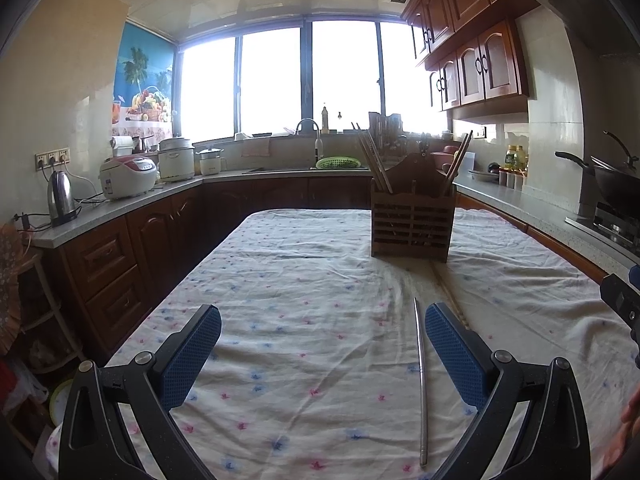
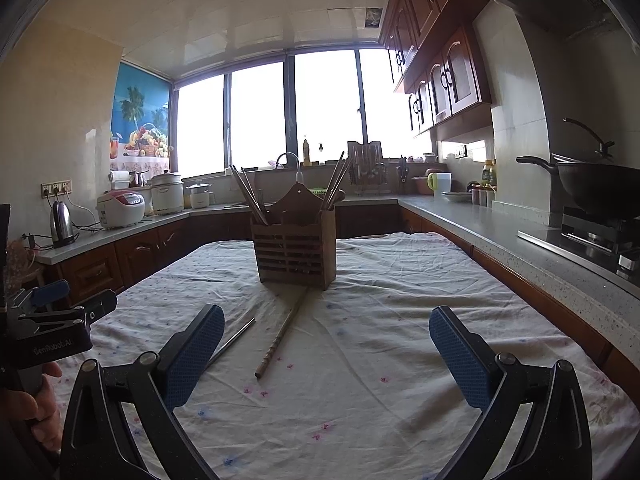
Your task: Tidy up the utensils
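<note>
Wooden holder [image 2: 295, 246] upright on the tablecloth [image 2: 380, 320], chopsticks [image 2: 248, 194] standing inside, metal chopstick [image 1: 422, 384] and wooden chopstick [image 2: 282, 334] lying before the holder, left gripper [image 1: 322, 354] and right gripper [image 2: 326, 356] both released, empty.

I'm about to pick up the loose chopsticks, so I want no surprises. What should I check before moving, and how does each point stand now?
1. Left gripper open and holding nothing: ok.
2. Right gripper open and holding nothing: ok.
3. Metal chopstick lies flat on the tablecloth, just inside the left gripper's right finger: ok.
4. Wooden chopstick lies free on the cloth, far end by the wooden holder: ok.
5. Holder stands upright: ok.
6. Free room in the holder's compartments: cannot tell.
</note>
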